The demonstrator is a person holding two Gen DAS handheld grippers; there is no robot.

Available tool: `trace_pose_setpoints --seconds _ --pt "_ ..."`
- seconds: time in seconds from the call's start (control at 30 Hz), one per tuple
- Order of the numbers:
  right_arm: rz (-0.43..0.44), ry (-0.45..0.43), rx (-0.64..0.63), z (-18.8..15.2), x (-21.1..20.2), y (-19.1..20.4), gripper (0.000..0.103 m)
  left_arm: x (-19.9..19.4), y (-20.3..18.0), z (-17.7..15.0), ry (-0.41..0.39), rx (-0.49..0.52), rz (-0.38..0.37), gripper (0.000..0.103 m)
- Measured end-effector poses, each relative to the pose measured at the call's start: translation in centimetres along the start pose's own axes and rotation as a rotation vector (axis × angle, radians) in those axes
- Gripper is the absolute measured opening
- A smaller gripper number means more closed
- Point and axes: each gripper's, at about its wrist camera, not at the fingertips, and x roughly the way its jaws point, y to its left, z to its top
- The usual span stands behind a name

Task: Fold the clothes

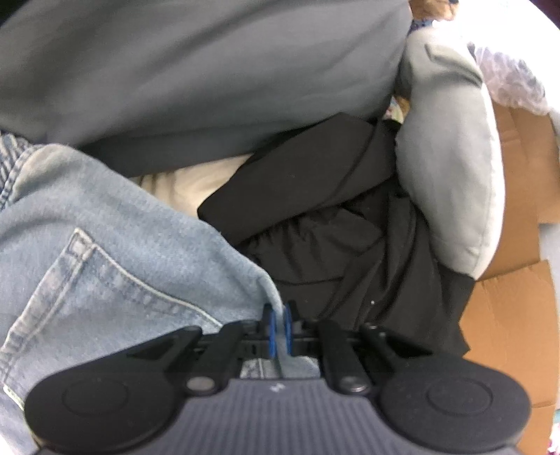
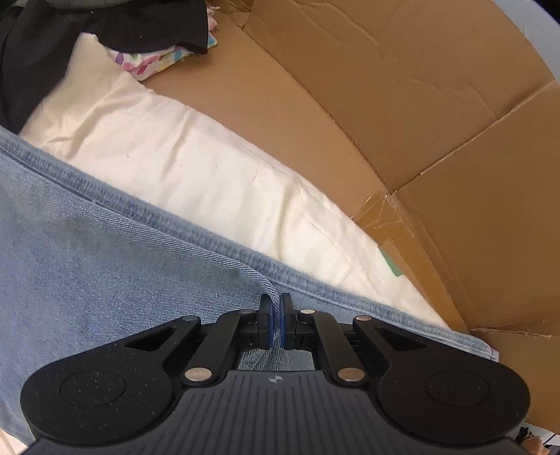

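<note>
Left tool point(image 1: 279, 323): closed on a pinched ridge of the jeans point(image 1: 105, 252), near a back pocket point(image 1: 115, 276).
Jeans, left view: light blue denim, draped from the tool toward the left and over other clothes.
Pile, left view: a grey garment point(image 1: 196, 66) across the top, a black garment point(image 1: 332, 224) bunched in the middle, a pale grey cushion point(image 1: 451, 150) at the right, cardboard point(image 1: 518, 308) beyond it.
Right tool point(image 2: 275, 316): closed on another fold of the jeans point(image 2: 105, 266), just inside a stitched seam.
Box point(image 2: 402, 105): open cardboard, flaps spread; a cream cloth point(image 2: 196, 164) lies in it under the jeans, with a flowered cloth point(image 2: 157, 61) and a black garment point(image 2: 105, 28) at its far left corner.
Progress: judged early; the jeans are held at two points, no finished fold shows.
Left to do: judged to be laying the jeans flat, folding them, then the rest of the pile.
</note>
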Motion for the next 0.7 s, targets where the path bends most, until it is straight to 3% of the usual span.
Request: trace_pose_setpoints --seconds 0.17,0.27,0.3,0.37,0.43,0.47,0.5,0.57,0.7 --pt "-0.02 0.016 0.01 0.7 0.9 0.0 0.001 1.1 0.2 0.4 0.032 0.003 0.002 0.008" --pt "-0.031 0.049 0.011 1.2 2.0 0.4 0.002 0.7 0.3 0.7 0.058 0.01 -0.01 0.016" --pt "-0.04 0.056 0.003 1.2 2.3 0.6 0.007 0.3 0.2 0.7 0.056 0.027 -0.016 0.019" --pt "-0.048 0.046 0.004 1.2 2.1 0.7 0.016 -0.7 0.0 0.5 0.036 0.076 -0.031 0.036" --pt "-0.055 0.034 0.004 1.1 1.8 0.8 0.017 -1.8 -0.1 0.1 0.014 0.13 -0.05 0.042" --pt "-0.049 0.009 0.005 1.0 0.8 0.8 0.024 -2.3 0.0 -0.2 0.012 0.154 -0.064 0.042" --pt "-0.043 -0.017 0.006 0.8 -0.1 0.8 0.039 -2.7 0.1 -0.6 0.011 0.175 -0.08 0.042" --pt "-0.044 -0.067 -0.002 0.3 -2.1 0.8 0.06 -3.5 0.5 -1.4 0.012 0.2 -0.107 0.041" --pt "-0.018 -0.103 -0.023 -1.2 -5.7 0.8 0.062 -4.1 1.1 -3.2 0.024 0.236 -0.143 0.041"
